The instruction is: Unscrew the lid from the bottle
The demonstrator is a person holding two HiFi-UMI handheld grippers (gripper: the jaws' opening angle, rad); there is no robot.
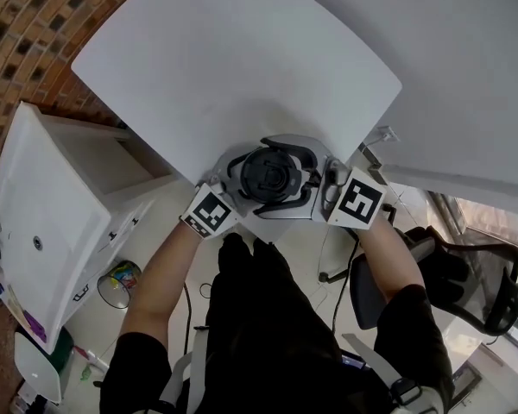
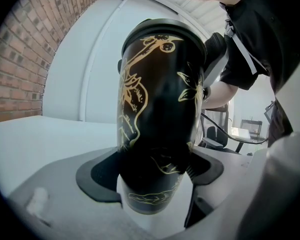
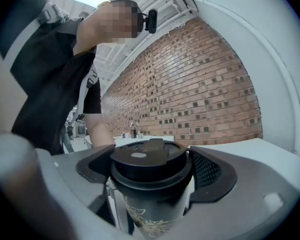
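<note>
here, the left gripper (image 2: 152, 179) and right gripper (image 3: 151, 170) clamp one black bottle (image 2: 157, 104) at the desk's (image 1: 242, 59) near edge.
a white cabinet (image 1: 43, 205) stands left of the desk; the left fingers grip the bottle's gold-drawn lower body, the right fingers grip the lid (image 3: 147, 159), which sits on the bottle; a chair (image 1: 475, 283) stands right.

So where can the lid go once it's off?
Almost the whole white table is bare, from its far rounded edge to the near edge. It's crowded only at that near edge, where the left claw grips the bottle and the right claw grips its lid.
</note>
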